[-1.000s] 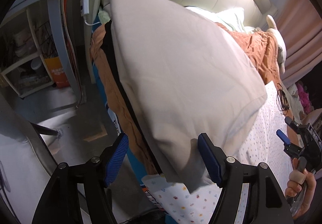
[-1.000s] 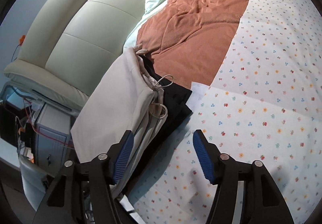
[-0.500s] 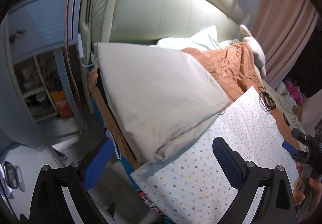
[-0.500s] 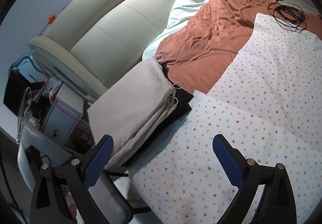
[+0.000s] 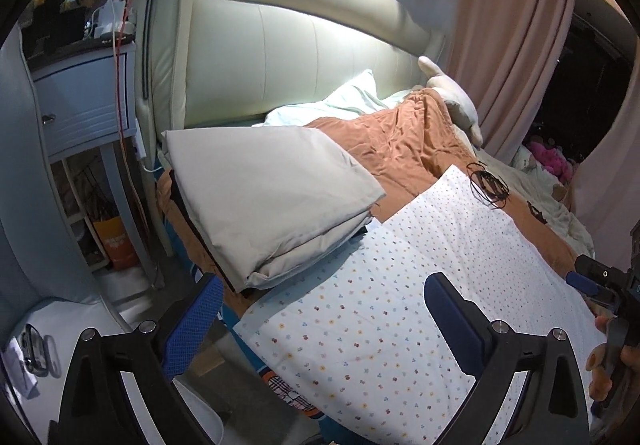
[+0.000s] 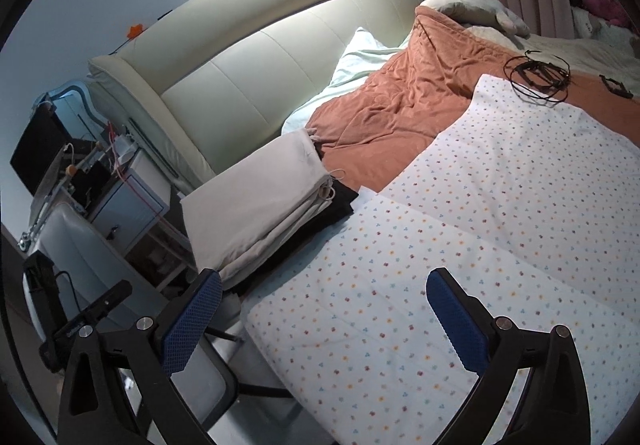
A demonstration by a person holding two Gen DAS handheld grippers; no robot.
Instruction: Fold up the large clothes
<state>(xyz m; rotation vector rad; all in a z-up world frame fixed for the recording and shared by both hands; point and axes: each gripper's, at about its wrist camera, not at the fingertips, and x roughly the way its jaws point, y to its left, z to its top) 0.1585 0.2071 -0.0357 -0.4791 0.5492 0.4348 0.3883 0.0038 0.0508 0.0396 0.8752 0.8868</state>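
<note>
A folded beige garment [image 5: 272,197] lies at the bed's left edge on top of a folded black garment [image 5: 185,211]. The right wrist view shows the same beige garment [image 6: 256,213] with drawstrings at its end and the black garment [image 6: 340,205] under it. My left gripper [image 5: 320,305] is open and hangs above the dotted sheet [image 5: 400,285], back from the stack, with nothing between its blue pads. My right gripper [image 6: 324,297] is open too, over the dotted sheet [image 6: 440,285]. It also shows at the left wrist view's right edge as the right gripper [image 5: 592,283], held by a hand [image 5: 600,365].
An orange blanket [image 6: 400,125] and a pale pillow [image 5: 344,105] lie by the cream headboard [image 5: 300,57]. A coil of black cable [image 6: 536,79] rests on the sheet's far end. A nightstand [image 5: 84,105] and a white chair [image 6: 80,257] stand left of the bed.
Both grippers have opened wide and let go of the beige garment. They have drawn back and up from it, and the garment now lies flat on the stack.
</note>
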